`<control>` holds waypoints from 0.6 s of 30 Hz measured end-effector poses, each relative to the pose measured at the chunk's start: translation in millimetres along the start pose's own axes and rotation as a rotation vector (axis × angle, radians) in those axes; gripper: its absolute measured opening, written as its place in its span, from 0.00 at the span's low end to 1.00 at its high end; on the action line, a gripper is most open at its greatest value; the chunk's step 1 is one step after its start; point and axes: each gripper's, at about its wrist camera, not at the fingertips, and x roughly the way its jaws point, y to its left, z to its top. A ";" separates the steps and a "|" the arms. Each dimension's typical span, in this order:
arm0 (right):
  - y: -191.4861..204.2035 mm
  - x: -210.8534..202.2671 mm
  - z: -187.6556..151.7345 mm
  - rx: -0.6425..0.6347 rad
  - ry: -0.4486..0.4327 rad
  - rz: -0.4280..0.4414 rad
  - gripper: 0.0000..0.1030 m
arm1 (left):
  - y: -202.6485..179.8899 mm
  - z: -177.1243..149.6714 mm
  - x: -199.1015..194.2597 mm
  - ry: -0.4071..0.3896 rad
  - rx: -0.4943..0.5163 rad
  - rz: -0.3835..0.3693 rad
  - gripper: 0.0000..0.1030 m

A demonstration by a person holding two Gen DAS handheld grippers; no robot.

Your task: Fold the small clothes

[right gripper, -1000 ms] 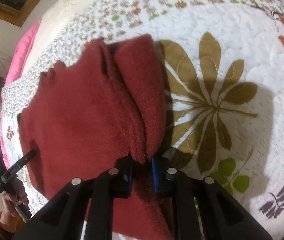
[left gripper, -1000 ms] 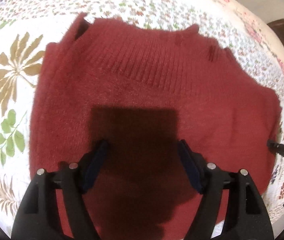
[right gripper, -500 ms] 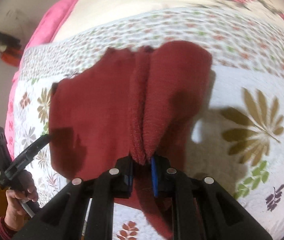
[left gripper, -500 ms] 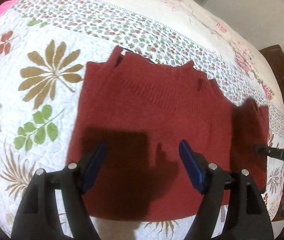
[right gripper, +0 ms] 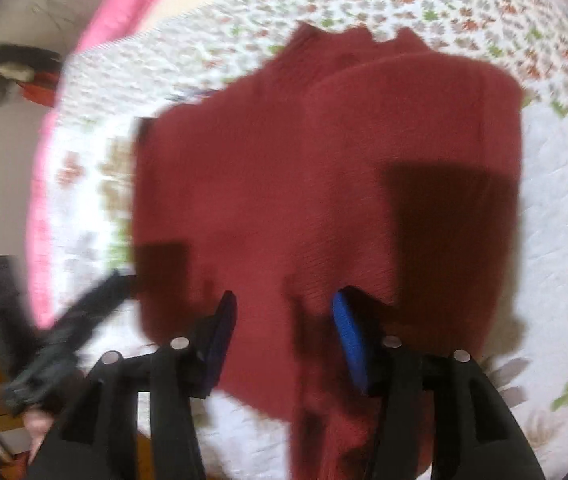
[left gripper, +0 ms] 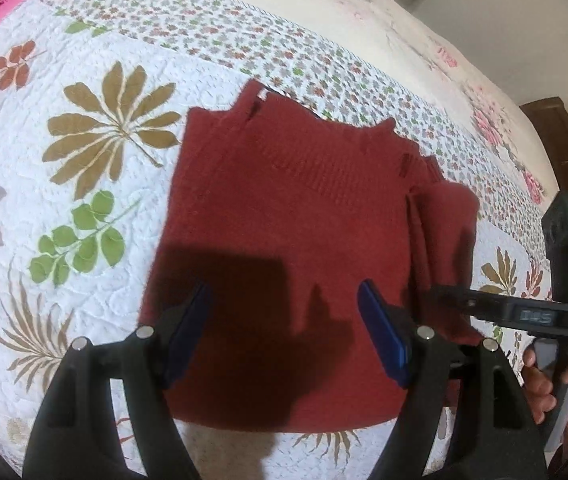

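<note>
A dark red knitted sweater (left gripper: 284,208) lies flat on the quilted bedspread (left gripper: 84,92), ribbed collar at the far side. Its right side is folded inward into a raised flap (left gripper: 444,232). My left gripper (left gripper: 284,320) hovers open above the sweater's near part, with nothing between its blue pads. The right gripper (right gripper: 284,320) is open too, its pads wide apart over the sweater (right gripper: 264,200); that view is blurred. The left wrist view shows the right gripper (left gripper: 516,312) beside the flap, held by a hand (left gripper: 564,376).
The white quilt carries leaf prints (left gripper: 108,120) and a flowered border (left gripper: 244,32). A pink cover (right gripper: 124,20) lies along the far edge. Dark wooden furniture (left gripper: 564,140) stands at the right. The left gripper (right gripper: 76,320) shows blurred in the right wrist view.
The right gripper carried the sweater's right side up and inward, then opened and let it go. The left gripper drew back, so more of the sweater and quilt shows.
</note>
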 end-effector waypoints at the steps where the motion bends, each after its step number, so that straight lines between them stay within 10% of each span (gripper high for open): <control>1: -0.5 -9.4 -1.7 0.006 -0.010 0.049 0.50 | -2.0 0.2 1.1 0.005 0.001 -0.010 0.72; 8: -43.6 -93.2 -24.8 0.044 -0.181 0.008 0.60 | -38.4 3.3 13.1 0.050 -0.007 -0.179 0.73; 18: -122.2 -91.1 -72.5 0.156 -0.193 -0.157 0.60 | -112.8 -10.6 65.6 0.170 0.104 -0.220 0.75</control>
